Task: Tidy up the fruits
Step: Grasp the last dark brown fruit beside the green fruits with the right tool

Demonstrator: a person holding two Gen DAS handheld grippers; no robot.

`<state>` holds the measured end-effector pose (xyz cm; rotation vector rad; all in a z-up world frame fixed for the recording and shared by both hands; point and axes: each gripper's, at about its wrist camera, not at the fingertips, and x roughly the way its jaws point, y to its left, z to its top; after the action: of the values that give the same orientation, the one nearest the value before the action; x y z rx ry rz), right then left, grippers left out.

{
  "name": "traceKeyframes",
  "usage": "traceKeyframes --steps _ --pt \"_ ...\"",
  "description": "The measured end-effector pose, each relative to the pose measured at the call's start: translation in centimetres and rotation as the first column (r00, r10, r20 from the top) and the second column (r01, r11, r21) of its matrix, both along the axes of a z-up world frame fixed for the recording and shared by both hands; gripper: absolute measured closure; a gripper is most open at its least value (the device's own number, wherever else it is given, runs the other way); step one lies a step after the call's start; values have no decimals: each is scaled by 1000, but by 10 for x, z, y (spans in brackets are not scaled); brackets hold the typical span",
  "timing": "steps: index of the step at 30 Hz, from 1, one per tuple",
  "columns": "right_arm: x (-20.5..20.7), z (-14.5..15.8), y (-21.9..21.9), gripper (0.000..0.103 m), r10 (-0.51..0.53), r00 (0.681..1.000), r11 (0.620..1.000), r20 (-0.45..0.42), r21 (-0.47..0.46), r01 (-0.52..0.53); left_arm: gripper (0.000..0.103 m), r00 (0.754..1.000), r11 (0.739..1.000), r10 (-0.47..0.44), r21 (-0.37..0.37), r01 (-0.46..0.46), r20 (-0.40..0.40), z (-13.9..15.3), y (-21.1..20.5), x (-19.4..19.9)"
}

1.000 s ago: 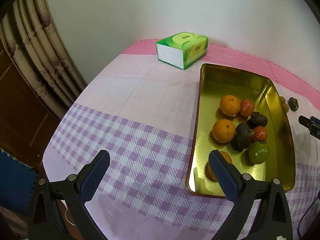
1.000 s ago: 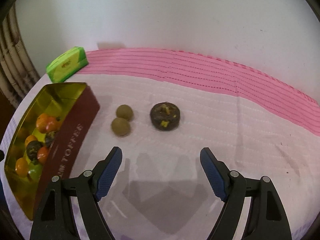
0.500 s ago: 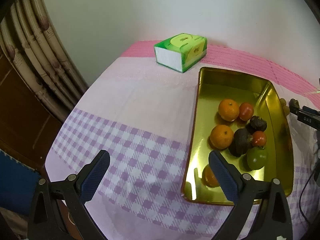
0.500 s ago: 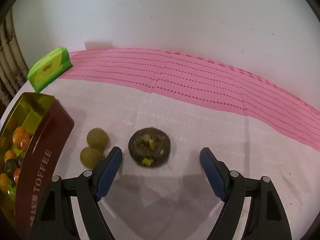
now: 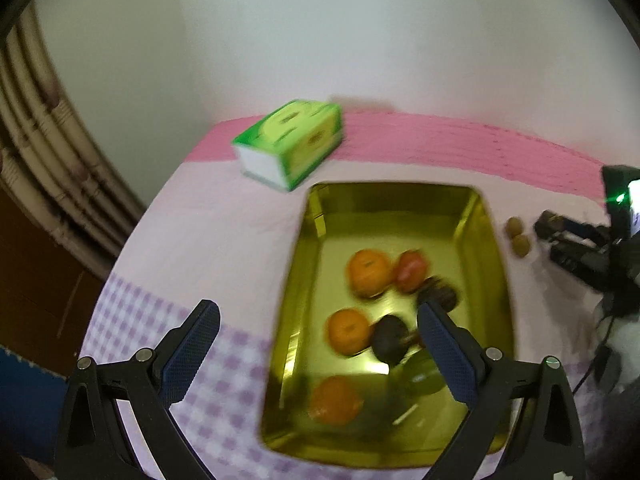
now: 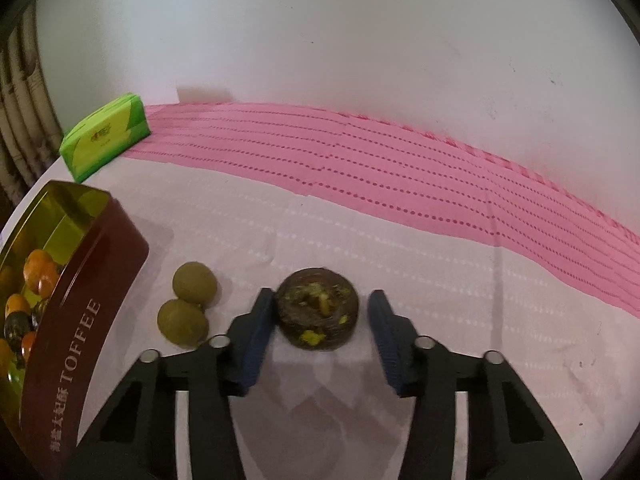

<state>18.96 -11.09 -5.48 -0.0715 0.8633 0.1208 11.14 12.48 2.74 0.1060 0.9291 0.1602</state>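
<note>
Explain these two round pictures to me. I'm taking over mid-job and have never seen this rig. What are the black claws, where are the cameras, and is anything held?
There is no robot here. A person holds a two-finger gripper in each hand, and each one carries a wide-angle camera looking along its fingers, which is why the pictures are round.

One picture is from the left gripper. It is open and empty, above a gold tin holding oranges and other fruit. A green tissue pack lies beyond the tin on the cloth.

The other picture is from the right gripper. Its jaws have just been closing around a dark round fruit on the cloth. A small gap shows on one side, so nothing is gripped yet. Two small greenish fruits lie beside the tin.
</note>
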Motion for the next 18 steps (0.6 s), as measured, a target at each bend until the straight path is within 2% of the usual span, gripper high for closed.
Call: traceKeyframes --steps 5,14,18 --pt "-12 0 -19 60 -34 999 999 0 -11 34 5 997 997 -79 -13 79 3 3 -39 14" --pt "-43 -2 -101 60 -186 982 982 -6 -18 186 5 983 981 -183 -62 181 -24 -1 -96 35" --pt "-49 -2 -121 59 -174 985 985 -13 22 174 5 979 977 -201 -81 196 -47 -5 -114 43"
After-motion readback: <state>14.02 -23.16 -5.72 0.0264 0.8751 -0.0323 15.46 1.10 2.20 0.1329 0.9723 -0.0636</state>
